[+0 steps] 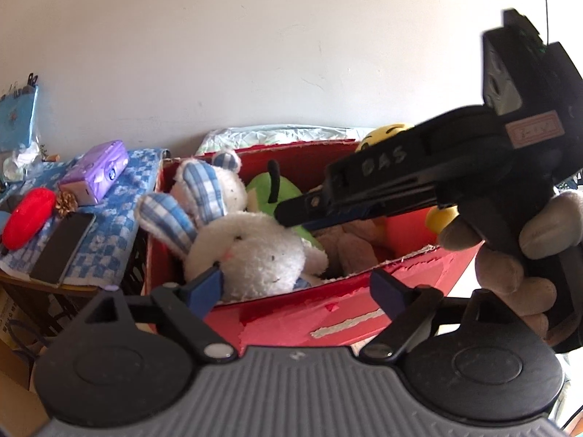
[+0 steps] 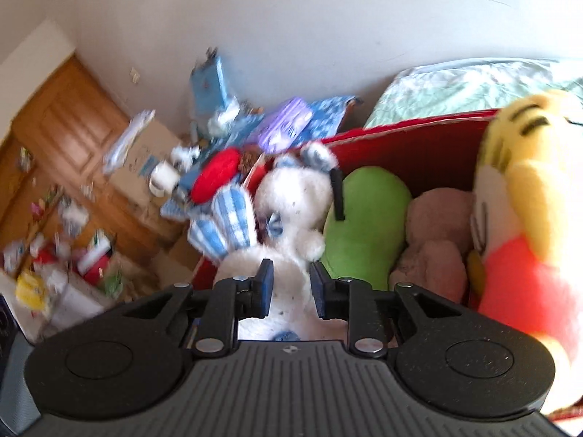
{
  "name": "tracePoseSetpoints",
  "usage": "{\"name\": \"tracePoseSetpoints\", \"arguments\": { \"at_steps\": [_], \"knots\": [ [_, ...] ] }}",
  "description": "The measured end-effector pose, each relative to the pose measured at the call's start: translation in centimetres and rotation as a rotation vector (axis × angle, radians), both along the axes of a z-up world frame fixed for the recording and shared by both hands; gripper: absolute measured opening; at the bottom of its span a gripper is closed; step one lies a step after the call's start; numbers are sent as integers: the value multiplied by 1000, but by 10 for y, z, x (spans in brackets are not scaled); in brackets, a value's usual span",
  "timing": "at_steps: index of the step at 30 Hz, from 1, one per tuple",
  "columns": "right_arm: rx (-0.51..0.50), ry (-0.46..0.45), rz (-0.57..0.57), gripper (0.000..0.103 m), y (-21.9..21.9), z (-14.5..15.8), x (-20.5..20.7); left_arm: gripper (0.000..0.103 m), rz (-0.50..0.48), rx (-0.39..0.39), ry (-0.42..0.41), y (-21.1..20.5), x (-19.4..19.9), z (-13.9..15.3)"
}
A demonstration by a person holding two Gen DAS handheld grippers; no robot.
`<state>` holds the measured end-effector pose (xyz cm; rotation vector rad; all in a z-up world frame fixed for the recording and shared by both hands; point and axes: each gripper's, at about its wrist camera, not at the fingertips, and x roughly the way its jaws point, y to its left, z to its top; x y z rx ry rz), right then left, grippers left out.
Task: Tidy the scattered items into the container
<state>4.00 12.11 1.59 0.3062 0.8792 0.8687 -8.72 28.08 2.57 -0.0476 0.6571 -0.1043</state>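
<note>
A: Where does the red box (image 1: pixel 364 313) sit?

B: Directly ahead of both grippers, toys piled inside.

A: And the white rabbit (image 2: pixel 291 196)?

B: Inside at the left end, lying lengthwise away from the right gripper (image 2: pixel 289 287), whose jaws straddle its body with gaps showing. The left gripper (image 1: pixel 295 287) hangs wide apart, empty, beside the near wall.

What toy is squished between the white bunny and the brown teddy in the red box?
The green plush, lying between the white bunny and the brown teddy inside the red box. The right wrist view shows it best.
</note>
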Motion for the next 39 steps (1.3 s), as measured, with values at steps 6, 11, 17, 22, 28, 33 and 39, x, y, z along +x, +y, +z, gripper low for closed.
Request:
{"name": "tracePoseSetpoints", "arguments": {
  "at_steps": [6,11,17,22,28,33,39],
  "knots": [
    [-31,-26,-143,27,-31,16,-17,92,50,-30,-10,0,3,10],
    [-35,-63,-166,33,-58,31,-28,92,138,-30,40,-10,9,16],
    [-110,-167,-195,41,-80,48,-41,98,273,-11,64,-27,11,32],
    [-140,-147,-194,41,-101,46,-47,100,385,10,130,-46,16,39],
    [-191,-133,-211,61,-120,41,-63,102,482,44,171,-69,7,45],
    [-242,-137,-211,67,-132,35,-77,102,529,114,189,-94,0,48],
    [-282,-104,-248,71,-155,32,-85,102,495,146,219,-129,1,49]
  ]
}}
